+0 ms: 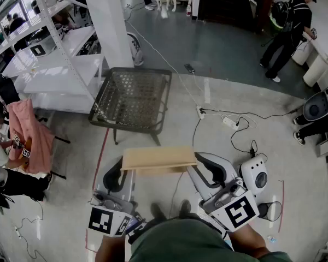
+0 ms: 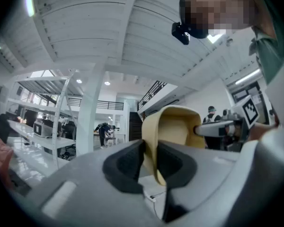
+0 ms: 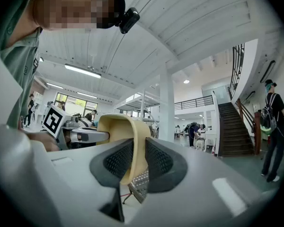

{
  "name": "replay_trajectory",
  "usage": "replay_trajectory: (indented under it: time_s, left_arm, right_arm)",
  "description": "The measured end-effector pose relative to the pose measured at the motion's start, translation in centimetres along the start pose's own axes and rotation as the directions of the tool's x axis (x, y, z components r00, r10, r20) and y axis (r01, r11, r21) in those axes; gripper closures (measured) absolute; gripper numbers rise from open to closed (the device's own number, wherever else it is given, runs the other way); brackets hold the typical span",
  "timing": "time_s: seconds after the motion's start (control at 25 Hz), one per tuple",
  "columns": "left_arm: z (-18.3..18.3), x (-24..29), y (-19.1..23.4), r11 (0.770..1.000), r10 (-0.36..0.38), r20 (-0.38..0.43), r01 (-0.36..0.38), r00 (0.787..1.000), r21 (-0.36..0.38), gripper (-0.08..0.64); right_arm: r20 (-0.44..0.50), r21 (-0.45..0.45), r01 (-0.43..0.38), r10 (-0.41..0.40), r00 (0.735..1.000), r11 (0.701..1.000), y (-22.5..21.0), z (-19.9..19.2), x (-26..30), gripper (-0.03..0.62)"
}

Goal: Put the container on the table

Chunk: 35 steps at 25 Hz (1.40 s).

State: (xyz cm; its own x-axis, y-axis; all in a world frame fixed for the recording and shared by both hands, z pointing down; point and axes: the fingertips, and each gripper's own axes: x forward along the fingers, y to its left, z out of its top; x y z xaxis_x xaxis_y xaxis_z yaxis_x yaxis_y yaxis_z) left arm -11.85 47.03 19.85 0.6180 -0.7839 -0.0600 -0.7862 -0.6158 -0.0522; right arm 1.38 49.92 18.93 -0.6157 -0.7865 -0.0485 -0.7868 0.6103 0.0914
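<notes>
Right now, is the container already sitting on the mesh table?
No, the container hangs clamped between the left gripper and right gripper, short of the mesh table.

We get an evenly bright hall in the head view: pale glare streaks lie on the glossy floor [image 1: 273,91], and the shadow under the table [image 1: 132,97] is soft. Straight lines bow near the edges. In both gripper views the corners go black and the white ceiling [image 2: 85,27] curves hard; a strip lamp [image 3: 83,71] glows overhead. The left gripper [image 2: 151,157] and right gripper [image 3: 139,162] look smeared up close, the container [image 2: 175,124] slightly soft, the far hall sharper.
</notes>
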Motion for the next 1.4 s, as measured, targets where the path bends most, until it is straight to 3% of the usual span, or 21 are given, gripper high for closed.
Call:
replay_trajectory:
  time_s: [1.0, 1.4]
  left_arm:
    - [-0.8, -2.9, 6.6, 0.994, -0.103, 0.013, 0.103, 0.995, -0.023, 0.505]
    - [-2.2, -1.5, 6.7, 0.996, -0.091, -0.007, 0.091, 0.996, -0.026, 0.499]
  right_arm:
    - [-0.007, 0.035, 0.112, -0.112, 0.994, 0.993, 5.3, -0.2, 5.0, 0.514]
    - [-0.034, 0.088, 0.11, -0.107, 0.994, 0.99, 3.3, -2.0, 6.1, 0.52]
